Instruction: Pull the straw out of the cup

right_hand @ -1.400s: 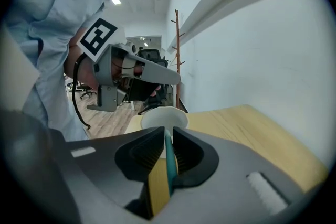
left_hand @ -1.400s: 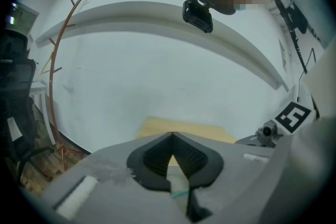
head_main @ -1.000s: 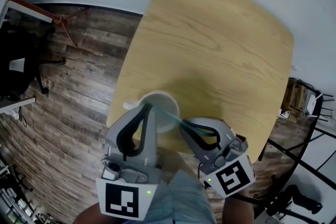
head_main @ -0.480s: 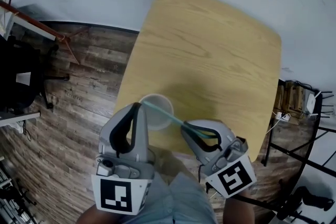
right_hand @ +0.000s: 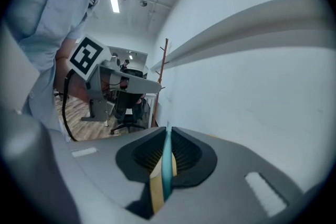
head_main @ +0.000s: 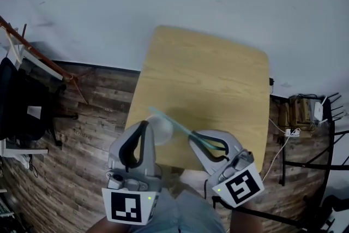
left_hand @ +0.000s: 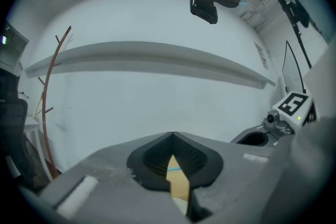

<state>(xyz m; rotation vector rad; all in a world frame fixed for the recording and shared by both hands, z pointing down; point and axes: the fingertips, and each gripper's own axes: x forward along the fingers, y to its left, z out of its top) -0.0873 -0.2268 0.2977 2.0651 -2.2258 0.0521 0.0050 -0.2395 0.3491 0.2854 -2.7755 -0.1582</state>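
Note:
My right gripper [head_main: 192, 136] [right_hand: 168, 131] is shut on the thin teal straw [head_main: 170, 124] [right_hand: 168, 165], pinching it edge-on between the ribbed pads. The straw slants up and left from those jaws, and its free end reaches past the white cup [head_main: 161, 130]. That cup looks small and blurred over the near left corner of the wooden table [head_main: 218, 79]. My left gripper [head_main: 144, 124] [left_hand: 172, 135] sits just left of the cup with its tips meeting and nothing visible between the pads. Through its lower gap I see wood and a sliver of straw [left_hand: 175, 169].
Dark plank floor [head_main: 87, 117] lies left of the table, with a black chair [head_main: 22, 101] and a red-brown rack [head_main: 32, 54] on it. Cables and a power strip [head_main: 294, 131] lie by a metal frame on the right. A white wall fills the far side.
Both grippers have risen together, and table and floor now look smaller and farther below. The straw came up with the right gripper and shows more length beyond the cup.

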